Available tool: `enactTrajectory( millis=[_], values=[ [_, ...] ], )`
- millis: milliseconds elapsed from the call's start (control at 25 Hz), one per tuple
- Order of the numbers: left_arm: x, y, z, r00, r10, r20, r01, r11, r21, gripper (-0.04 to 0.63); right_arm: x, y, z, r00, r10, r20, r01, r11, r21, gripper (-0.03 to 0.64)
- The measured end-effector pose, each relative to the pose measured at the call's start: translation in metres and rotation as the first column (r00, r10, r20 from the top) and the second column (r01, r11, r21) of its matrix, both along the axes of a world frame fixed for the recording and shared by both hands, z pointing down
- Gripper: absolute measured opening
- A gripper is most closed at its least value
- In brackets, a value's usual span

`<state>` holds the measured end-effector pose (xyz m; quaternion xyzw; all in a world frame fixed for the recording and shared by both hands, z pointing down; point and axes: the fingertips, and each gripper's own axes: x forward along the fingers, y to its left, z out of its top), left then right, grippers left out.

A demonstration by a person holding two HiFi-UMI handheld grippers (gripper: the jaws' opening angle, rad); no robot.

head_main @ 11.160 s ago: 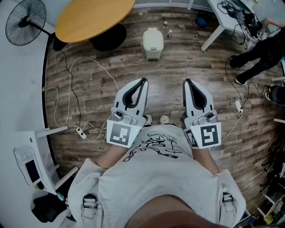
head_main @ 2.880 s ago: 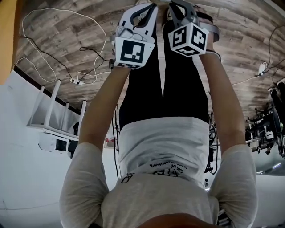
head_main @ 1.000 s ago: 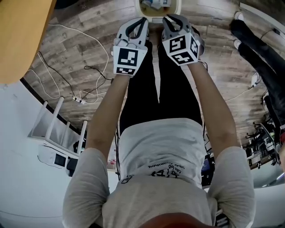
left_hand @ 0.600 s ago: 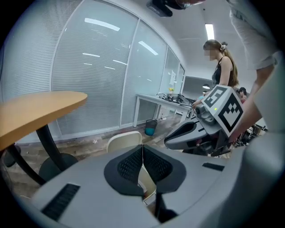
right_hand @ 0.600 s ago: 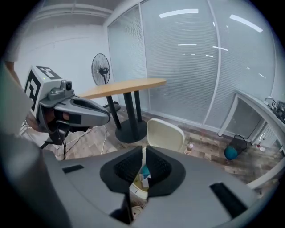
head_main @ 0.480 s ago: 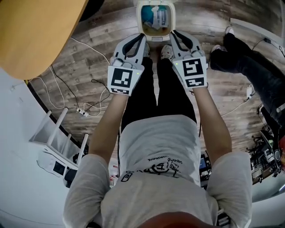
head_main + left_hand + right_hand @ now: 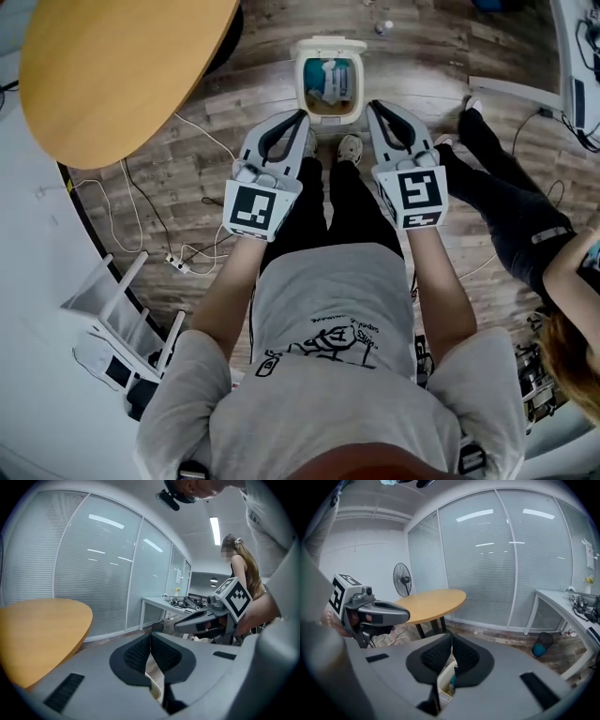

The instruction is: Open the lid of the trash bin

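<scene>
The small cream trash bin (image 7: 330, 82) stands on the wood floor just beyond the person's feet. Its lid (image 7: 329, 44) is tipped up at the back, and blue and white rubbish shows inside. My left gripper (image 7: 302, 115) is shut and empty, its tip short of the bin's near left corner. My right gripper (image 7: 372, 106) is shut too, beside the bin's near right corner, apart from it. In the left gripper view the jaws (image 7: 150, 637) meet, with the bin's rim (image 7: 153, 680) below. The right gripper (image 7: 452, 640) view shows the open bin (image 7: 444, 682) under its closed jaws.
A round wooden table (image 7: 122, 75) fills the upper left. White cables (image 7: 192, 251) and a power strip (image 7: 172, 259) lie on the floor at left, by a white rack (image 7: 108, 305). Another person's legs (image 7: 506, 211) stretch at right near a white desk leg (image 7: 511, 89).
The lid, shut in the earliest frame, now stands open. Over the last second both grippers drew back from the bin's rim, and the whole bin came into the head view.
</scene>
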<state>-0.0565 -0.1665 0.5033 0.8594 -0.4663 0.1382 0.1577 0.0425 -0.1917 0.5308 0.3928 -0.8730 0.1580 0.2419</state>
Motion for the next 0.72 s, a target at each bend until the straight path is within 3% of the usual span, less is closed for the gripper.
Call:
enactTrajectory(
  millis=[400,720],
  values=[
    [0.005,0.014,-0.109,0.997,0.006,-0.077,0.000,0.997,0.075,0.021,0.010,0.013,-0.125,0.998,-0.002,0.064,-0.006,0.992,0.127,0.017],
    [0.011,0.034,-0.186,0.995,0.052,-0.083,-0.037,0.983,0.178,0.021,0.015,0.033,-0.203,0.994,-0.015,0.107,-0.007,0.979,0.205,0.015]
  ],
)
